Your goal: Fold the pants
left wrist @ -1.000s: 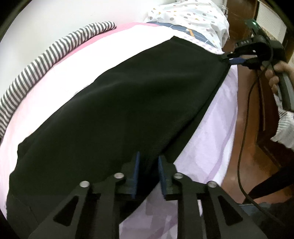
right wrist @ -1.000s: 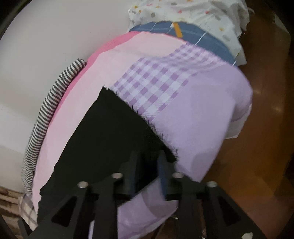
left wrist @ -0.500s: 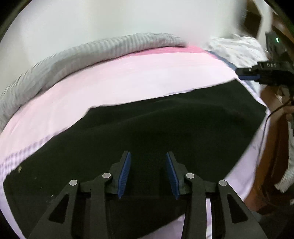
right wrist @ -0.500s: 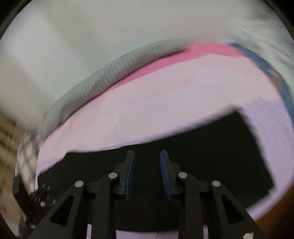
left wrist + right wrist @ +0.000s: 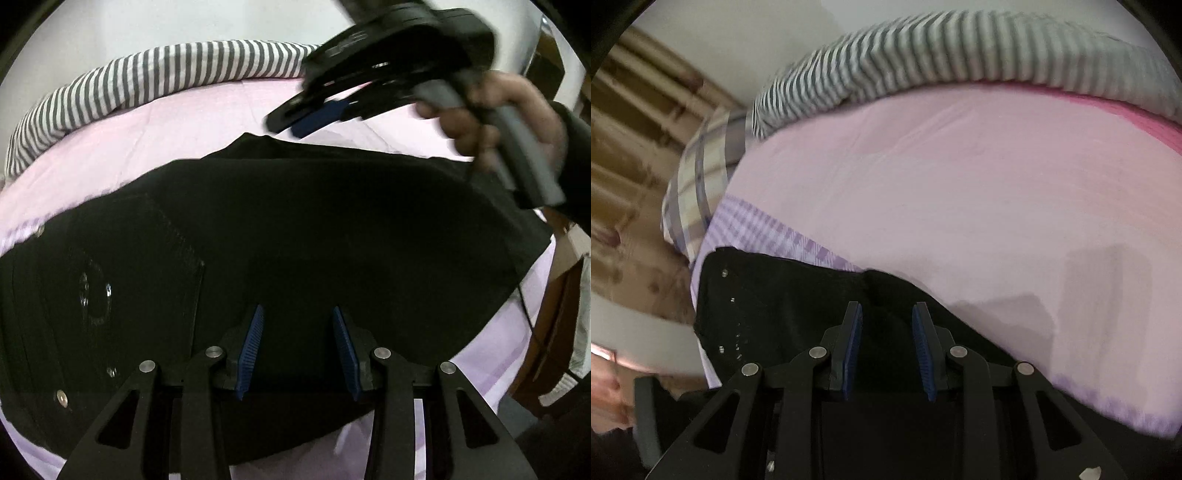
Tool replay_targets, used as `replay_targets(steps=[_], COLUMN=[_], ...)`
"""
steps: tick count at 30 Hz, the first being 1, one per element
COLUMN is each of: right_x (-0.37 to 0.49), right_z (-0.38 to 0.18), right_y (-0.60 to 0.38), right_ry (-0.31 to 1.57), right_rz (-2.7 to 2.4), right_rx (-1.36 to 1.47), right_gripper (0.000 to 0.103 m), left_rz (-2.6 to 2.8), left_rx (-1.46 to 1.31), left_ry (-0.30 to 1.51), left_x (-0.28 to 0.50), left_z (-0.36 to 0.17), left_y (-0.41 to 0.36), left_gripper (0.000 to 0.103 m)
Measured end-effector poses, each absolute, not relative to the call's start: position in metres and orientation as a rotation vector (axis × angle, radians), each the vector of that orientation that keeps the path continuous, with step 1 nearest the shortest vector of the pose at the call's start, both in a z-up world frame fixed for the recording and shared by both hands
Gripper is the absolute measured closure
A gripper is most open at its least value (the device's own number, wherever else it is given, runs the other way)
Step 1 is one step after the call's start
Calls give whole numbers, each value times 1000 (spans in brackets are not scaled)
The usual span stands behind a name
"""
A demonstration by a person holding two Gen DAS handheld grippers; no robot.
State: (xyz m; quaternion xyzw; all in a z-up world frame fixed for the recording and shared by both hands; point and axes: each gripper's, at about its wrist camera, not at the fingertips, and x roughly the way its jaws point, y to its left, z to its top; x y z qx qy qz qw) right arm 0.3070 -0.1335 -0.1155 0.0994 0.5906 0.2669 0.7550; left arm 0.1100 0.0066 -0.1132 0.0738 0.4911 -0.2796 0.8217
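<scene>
The black pants [image 5: 295, 236] lie flat on the pink and lilac bed sheet [image 5: 184, 122], with the pocket and rivets at the left. My left gripper [image 5: 297, 314] is open and empty above the near part of the pants. My right gripper [image 5: 888, 308] is open and empty over the far edge of the pants [image 5: 798, 295]. In the left wrist view the right gripper [image 5: 291, 125] hangs in the air above the pants' far edge, held by a hand [image 5: 498, 110].
A striped grey-and-white cloth [image 5: 155, 81] lies along the bed's far edge by the white wall. A plaid cloth [image 5: 698, 177] sits at the bed's left end. Brown wood furniture [image 5: 554, 295] and a cable stand at the right.
Both grippers let go of the pants and opened. They swung from the bed's side to face across it. The right gripper rose above the pants' far edge.
</scene>
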Motion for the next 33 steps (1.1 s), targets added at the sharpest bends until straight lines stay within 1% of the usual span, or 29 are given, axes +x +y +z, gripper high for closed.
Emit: replay_targets(steps=[1,3,4,6,9,13,14,17,18,19,20,24,25,27,33], right_x=[311,317,318,320,324,332,335,340,340,340,340,322,314,295,238], right_z=[-119,-125,-127,-124,-117,-133,-136,-138,-135,-128,-121,-89,-84,-77,-88], right_y=[-128,-115,-112,-103,-103,-105,-108,-114,-117,-121,-127,-153,-162,-172,-190], right_ry=[1306,1332,1342,1332,1289,1309,1308,1327,1310,1288,1264,1187,1183,1183,1247], right_rz=[599,637,671,689,656,616,615,610,593,576,545,501,492,478,502], right_rx=[211,207,213,183,144,153,192,245,249,259,253,246,245,233,255], right_gripper=[65,65,71,90,94,95,95,94,86,74,72,71,69,69,69], left_rz=[-596,-599,-602,-608,-611,-616,-615,-610,-607,-605,-603,-608,-605,-597,-633], left_rx=[137,115,112,110,99,78,74,87,99,115,128,116,109,101,110], left_ry=[1047,1049,1047,1040,1036,1031,1029,1014,1008,1004,1003,1041,1039,1014,1005], left_x=[109,108,106,103,103,102,100,94,93,92,90,91,92,96,107], left_z=[-113,-113,-113,-113,-114,-115,-115,-115,-116,-116,-115,-111,-109,-102,-100], left_y=[10,15,17,19,22,28,29,30,29,28,27,27,27,24,-1], left_gripper=[62,62,62,62,62,62,62,62,62,62,62,62,62,62,62])
